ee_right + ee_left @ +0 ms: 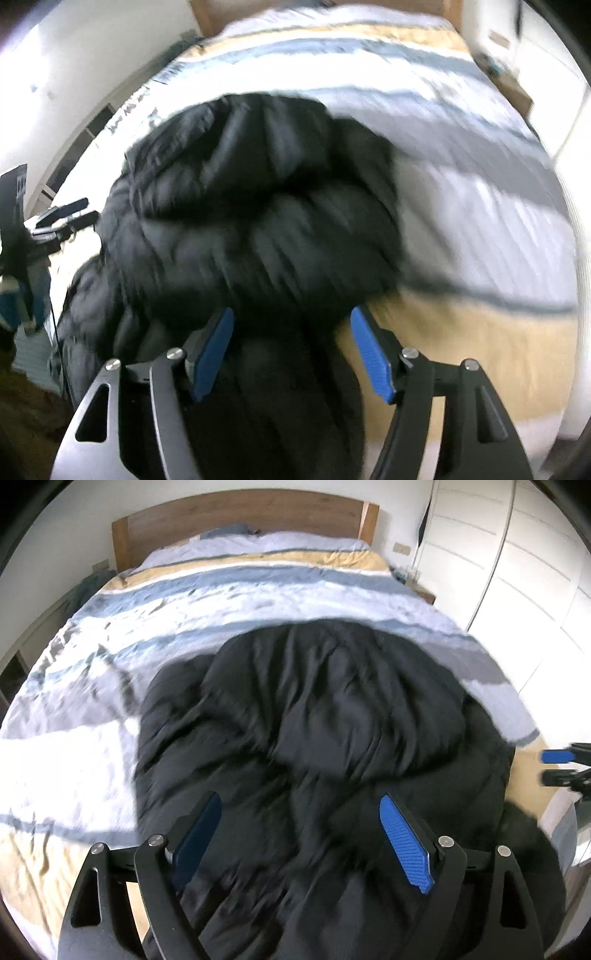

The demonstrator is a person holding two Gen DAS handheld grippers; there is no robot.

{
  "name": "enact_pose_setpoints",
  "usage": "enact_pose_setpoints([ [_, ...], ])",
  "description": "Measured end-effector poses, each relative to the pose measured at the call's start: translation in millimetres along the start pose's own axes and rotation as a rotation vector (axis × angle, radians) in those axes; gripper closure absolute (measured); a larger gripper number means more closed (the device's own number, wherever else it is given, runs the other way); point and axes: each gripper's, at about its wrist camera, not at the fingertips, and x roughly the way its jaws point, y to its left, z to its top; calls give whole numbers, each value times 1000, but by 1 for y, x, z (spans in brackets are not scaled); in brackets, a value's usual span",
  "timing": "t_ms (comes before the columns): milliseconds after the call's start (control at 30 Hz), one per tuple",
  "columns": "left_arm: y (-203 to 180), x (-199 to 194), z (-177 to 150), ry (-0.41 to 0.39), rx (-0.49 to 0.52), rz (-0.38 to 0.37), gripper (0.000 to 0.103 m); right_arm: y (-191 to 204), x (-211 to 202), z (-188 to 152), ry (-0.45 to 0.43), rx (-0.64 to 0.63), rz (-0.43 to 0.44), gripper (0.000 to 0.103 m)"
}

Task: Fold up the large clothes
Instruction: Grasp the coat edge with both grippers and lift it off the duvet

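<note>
Black padded jacket point(317, 716), heaped at the foot of the bed point(74, 709).

Left wrist view: left claw point(301, 843) spread wide above the jacket, gripping nothing. Right wrist view: right claw point(291, 354) likewise apart, jacket bulk ahead and beneath, likely poised for a hold.

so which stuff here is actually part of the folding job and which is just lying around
Part of the job:
black puffer jacket
left gripper
right gripper

Just there:
striped duvet
wooden headboard
pillow
white wardrobe
</note>
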Motion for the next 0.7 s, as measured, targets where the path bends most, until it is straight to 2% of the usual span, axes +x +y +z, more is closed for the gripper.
enact_pose_setpoints([
  [167, 33, -14, -34, 73, -44, 52, 16, -42, -16, -71, 110, 113, -39, 33],
  [300, 67, -28, -62, 115, -117, 97, 16, -58, -15, -124, 196, 197, -10, 30],
  [500, 115, -50, -104, 166, -220, 170, 16, -55, 4, -168, 267, 279, 77, 29],
  [700, 156, -58, -156, 268, -341, 175, 16, -61, 27, -185, 275, 373, 139, 28],
])
